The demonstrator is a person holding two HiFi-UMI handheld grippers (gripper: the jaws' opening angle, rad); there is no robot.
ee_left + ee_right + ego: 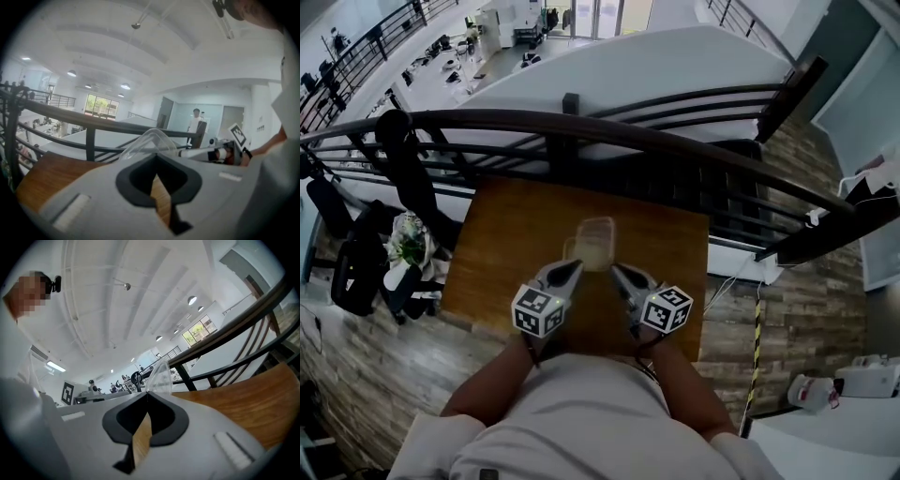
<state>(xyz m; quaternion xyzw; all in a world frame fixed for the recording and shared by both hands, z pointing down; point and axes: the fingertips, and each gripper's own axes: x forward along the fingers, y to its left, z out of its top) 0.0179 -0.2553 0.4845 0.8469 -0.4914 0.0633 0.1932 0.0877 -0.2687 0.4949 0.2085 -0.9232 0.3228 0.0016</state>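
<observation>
A clear plastic bag [592, 242] stands on the wooden table [502, 244], between my two grippers. My left gripper [571, 271] is shut on the bag's left edge. In the left gripper view its jaws [156, 157] meet at the tip and the bag [149, 140] bulges just above them. From the other side, my right gripper [620, 273] is shut on the bag's right edge. The right gripper view shows its jaws [147, 394] pinching a thin clear flap [159, 377]. Each gripper's marker cube [536, 312] sits close to my body.
A dark curved railing [581, 125] runs along the table's far edge, with a drop to a lower floor behind it. Black office chairs [356, 267] stand left of the table. A person [194, 120] stands far off by the railing.
</observation>
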